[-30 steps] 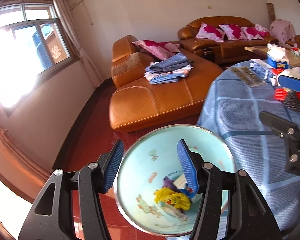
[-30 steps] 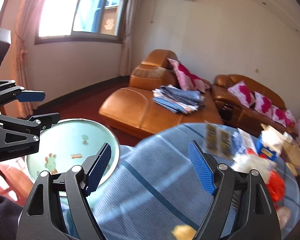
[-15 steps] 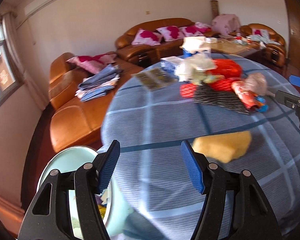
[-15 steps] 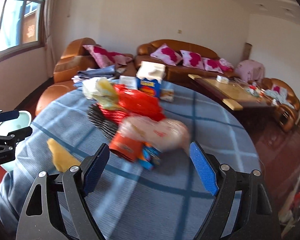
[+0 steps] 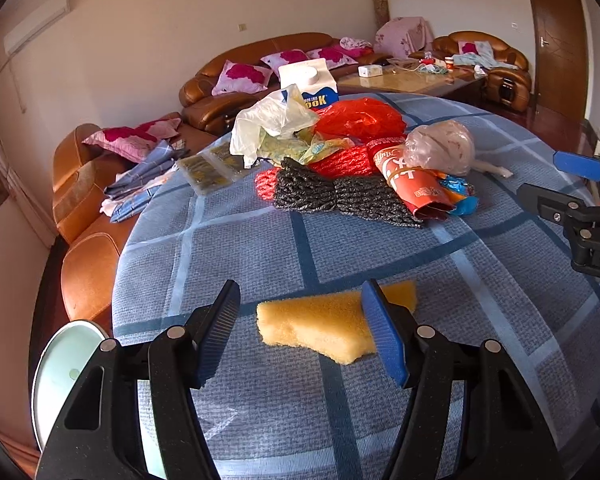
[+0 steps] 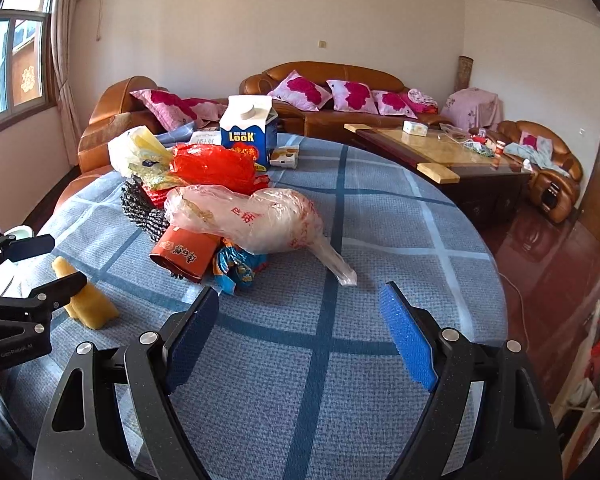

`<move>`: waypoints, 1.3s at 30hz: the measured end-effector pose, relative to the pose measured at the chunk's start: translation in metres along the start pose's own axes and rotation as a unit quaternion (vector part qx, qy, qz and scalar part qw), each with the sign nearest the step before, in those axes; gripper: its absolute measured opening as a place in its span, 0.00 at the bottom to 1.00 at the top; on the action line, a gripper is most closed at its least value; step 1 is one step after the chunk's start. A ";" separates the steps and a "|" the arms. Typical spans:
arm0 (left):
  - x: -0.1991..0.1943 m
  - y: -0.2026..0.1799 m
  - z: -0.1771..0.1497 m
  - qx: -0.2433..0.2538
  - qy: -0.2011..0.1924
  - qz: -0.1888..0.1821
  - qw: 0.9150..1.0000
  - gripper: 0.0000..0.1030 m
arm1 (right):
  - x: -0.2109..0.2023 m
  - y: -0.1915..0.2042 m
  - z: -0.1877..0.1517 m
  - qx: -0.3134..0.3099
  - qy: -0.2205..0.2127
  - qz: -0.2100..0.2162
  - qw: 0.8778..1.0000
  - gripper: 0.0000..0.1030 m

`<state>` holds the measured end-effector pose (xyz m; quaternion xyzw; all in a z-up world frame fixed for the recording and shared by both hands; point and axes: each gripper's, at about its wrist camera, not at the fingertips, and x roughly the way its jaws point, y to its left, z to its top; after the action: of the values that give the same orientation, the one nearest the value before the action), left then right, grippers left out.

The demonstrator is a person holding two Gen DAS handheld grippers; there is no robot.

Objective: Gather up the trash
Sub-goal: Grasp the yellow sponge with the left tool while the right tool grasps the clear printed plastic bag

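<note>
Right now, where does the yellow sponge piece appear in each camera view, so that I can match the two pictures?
Left wrist view: the yellow sponge piece lies low in the centre, on the blue cloth between the left gripper fingers.
Right wrist view: the same sponge is at the left edge, partly behind the left gripper.
Shared landmark: the milk carton at the far side of the trash pile.

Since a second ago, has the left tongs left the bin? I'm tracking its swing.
Yes. The left tongs swung off the pale bin, now at the lower left, to frame the yellow sponge on the table.
</note>
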<state>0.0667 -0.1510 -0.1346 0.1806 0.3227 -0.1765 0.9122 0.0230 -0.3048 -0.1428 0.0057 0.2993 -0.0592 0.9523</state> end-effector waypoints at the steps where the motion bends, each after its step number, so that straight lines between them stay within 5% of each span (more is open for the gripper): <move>1: 0.000 0.001 0.000 -0.004 0.002 -0.007 1.000 0.49 | 0.001 -0.001 0.001 0.002 0.001 0.000 1.000 0.79; 3: 0.000 0.000 0.000 -0.006 0.007 -0.045 0.999 0.28 | 0.000 -0.002 0.004 0.006 0.001 0.000 1.000 0.79; 7: -0.001 -0.010 0.000 0.010 0.000 -0.062 0.998 0.00 | 0.001 -0.005 0.014 0.016 -0.004 0.001 1.000 0.79; 13: -0.013 0.003 0.004 -0.005 -0.015 -0.071 0.997 0.00 | 0.006 0.000 0.035 0.014 -0.011 0.008 1.000 0.79; 23: -0.029 0.045 0.017 -0.041 -0.051 -0.023 0.998 0.00 | 0.042 0.006 0.065 0.045 0.014 0.020 0.999 0.77; 25: -0.031 0.051 0.019 -0.046 -0.056 -0.013 0.997 0.00 | 0.051 0.006 0.067 0.049 0.029 0.023 0.998 0.63; 31: -0.031 0.062 0.018 -0.058 -0.058 -0.004 0.997 0.00 | 0.077 0.010 0.054 0.061 0.093 0.057 0.992 0.48; 35: -0.035 0.067 0.018 -0.064 -0.060 -0.005 0.996 0.00 | 0.072 0.013 0.055 0.059 0.093 0.076 0.991 0.16; 39: -0.044 0.073 0.020 -0.071 -0.069 -0.001 0.995 0.00 | 0.061 0.013 0.054 0.053 0.077 0.072 0.993 0.09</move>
<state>0.0768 -0.0871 -0.0755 0.1025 0.2712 -0.1665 0.9425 0.1051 -0.3007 -0.1338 0.0822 0.3674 -0.0058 0.9264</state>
